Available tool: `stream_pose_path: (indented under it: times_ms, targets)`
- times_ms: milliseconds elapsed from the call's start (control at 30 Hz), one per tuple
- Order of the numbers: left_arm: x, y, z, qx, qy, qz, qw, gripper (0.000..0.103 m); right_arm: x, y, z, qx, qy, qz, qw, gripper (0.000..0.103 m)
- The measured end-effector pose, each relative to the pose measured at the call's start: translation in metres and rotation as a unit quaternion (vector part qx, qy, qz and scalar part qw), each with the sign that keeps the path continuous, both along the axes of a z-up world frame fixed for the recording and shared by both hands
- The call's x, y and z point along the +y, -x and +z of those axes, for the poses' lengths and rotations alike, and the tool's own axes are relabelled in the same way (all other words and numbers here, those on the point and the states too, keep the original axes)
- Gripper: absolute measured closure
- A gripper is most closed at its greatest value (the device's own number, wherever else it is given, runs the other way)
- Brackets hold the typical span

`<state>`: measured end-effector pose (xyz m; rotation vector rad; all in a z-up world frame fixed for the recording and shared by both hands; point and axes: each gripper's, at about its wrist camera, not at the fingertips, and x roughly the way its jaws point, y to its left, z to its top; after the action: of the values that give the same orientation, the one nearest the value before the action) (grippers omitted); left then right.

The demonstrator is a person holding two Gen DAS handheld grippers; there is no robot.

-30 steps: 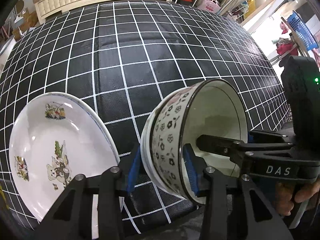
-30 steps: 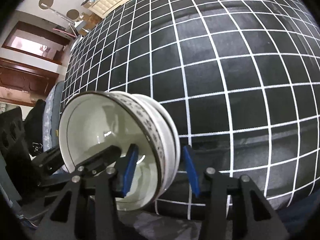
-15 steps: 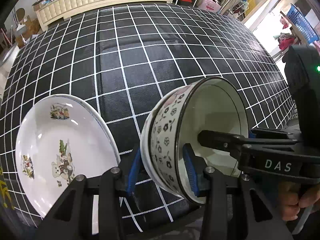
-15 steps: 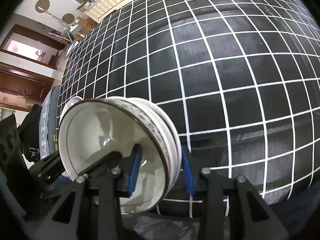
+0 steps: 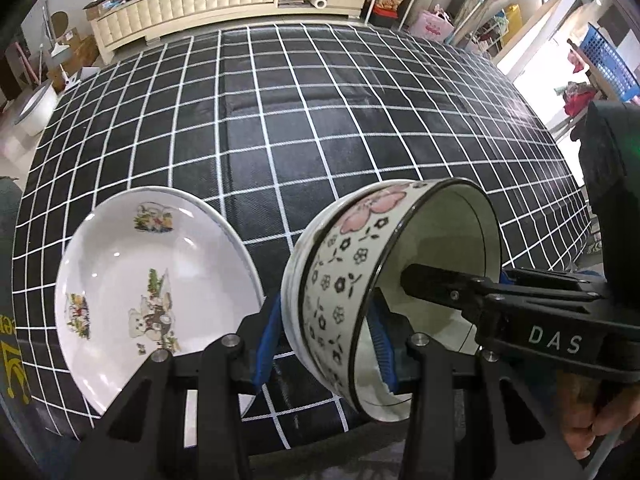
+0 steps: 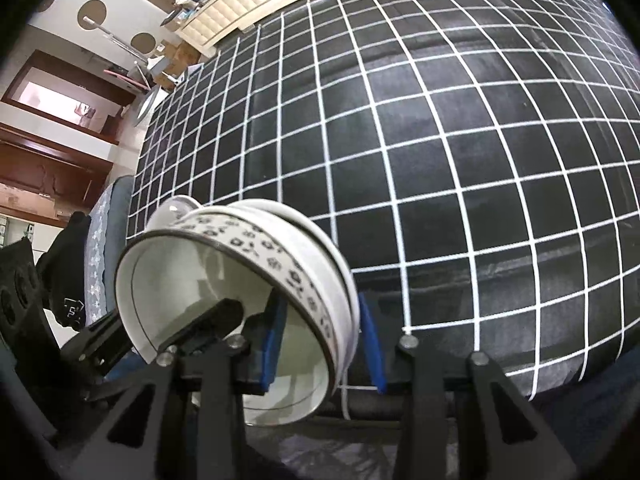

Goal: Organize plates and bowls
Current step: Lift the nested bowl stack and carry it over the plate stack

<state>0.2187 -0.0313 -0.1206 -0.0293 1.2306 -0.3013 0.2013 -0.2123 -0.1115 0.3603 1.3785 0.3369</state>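
Right gripper (image 6: 320, 344) has just been closing, now clamped on the flower bowl's (image 5: 340, 292) rim, left gripper (image 5: 324, 340) pinching its other side, bowl higher than before, plate (image 5: 152, 280) lower left, black checked tablecloth (image 5: 320, 128), cream cabinet (image 5: 224, 0) top.

Glossy glazed ceramic bowl (image 5: 352, 280), white with black and pink flower print, smooth inside. Glossy white plate (image 5: 152, 280) at left with printed cartoon pictures. Matt, finely textured black cloth (image 5: 320, 140) with white grid lines. Gripper fingers (image 5: 224, 392) of matt black plastic with metal screws; ribbed blue pads (image 5: 268, 332).
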Motion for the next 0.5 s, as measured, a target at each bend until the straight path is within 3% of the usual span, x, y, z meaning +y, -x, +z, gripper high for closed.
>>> stream_pose_path:
  times_ms: [267,500]
  targets:
    - [0.038,0.003,0.030,-0.026,0.011,0.038,0.9989,0.064,0.046,-0.008,0.028,-0.025,0.003,0.040,0.999,0.062]
    - [0.091,0.008,0.047,-0.033,0.005,0.080,0.9962,0.064,0.099,-0.016,0.031,-0.022,-0.009,0.083,0.996,0.062]
